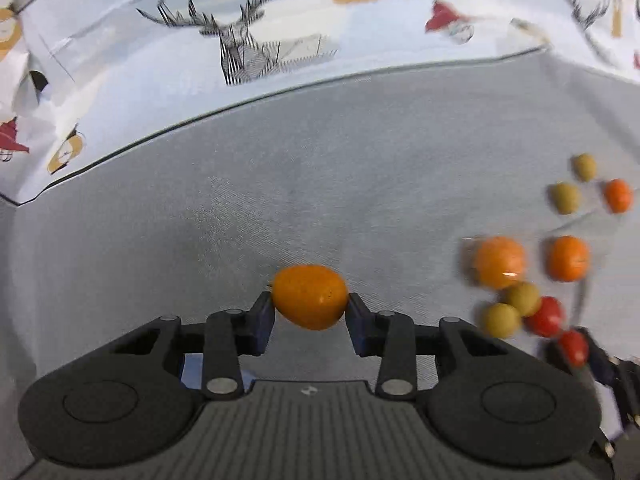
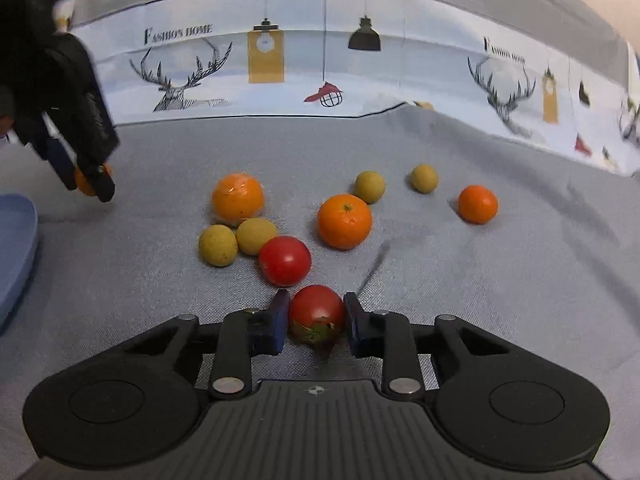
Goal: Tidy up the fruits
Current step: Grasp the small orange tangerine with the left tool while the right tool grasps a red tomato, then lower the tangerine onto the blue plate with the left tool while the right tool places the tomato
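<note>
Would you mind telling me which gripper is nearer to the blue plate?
Left. The left gripper, holding a small orange fruit, hangs just beside the blue plate; the right gripper is farther off.

Ahead of my right claw [image 2: 316, 314], a red tomato [image 2: 284, 260] crowds close at 11 o'clock, two yellow-green fruits [image 2: 236, 241] beyond it. An orange [image 2: 344, 221] blocks 12. From 1 to 3 the grey cloth [image 2: 500, 280] lies open. Blue dish [image 2: 16, 240] at 9.
</note>
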{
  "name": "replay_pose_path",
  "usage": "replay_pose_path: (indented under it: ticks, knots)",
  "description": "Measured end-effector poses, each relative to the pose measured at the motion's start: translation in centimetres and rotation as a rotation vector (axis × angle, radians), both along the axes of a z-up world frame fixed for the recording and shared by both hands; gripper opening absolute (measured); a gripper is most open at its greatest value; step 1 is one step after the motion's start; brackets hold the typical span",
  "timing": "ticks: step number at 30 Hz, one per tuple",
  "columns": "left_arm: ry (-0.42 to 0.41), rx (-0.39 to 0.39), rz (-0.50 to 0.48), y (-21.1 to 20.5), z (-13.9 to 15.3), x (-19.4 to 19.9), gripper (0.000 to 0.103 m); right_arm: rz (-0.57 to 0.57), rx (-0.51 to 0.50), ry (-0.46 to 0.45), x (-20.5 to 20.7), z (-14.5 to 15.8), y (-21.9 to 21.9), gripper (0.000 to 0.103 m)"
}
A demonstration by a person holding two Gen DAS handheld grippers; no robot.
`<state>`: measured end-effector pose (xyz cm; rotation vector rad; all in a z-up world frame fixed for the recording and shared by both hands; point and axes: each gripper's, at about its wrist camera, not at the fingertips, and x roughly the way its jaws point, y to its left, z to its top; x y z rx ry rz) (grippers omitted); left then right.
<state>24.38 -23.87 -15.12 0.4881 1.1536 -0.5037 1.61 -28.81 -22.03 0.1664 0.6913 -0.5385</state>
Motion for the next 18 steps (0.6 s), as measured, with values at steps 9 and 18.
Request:
replay_pose_path:
  ticks: [9, 18]
  knots:
    - [-0.042, -0.113, 0.075, 4.7, 8.5, -6.0, 0.043, -0.218, 0.091, -0.066, -3.3, 3.1, -3.3, 0.03]
    - [-0.024, -0.151, 0.245, 15.6, 12.7, -13.0, 0.043, 0.017, 0.173, -0.161, -8.1, 11.1, 3.4, 0.03]
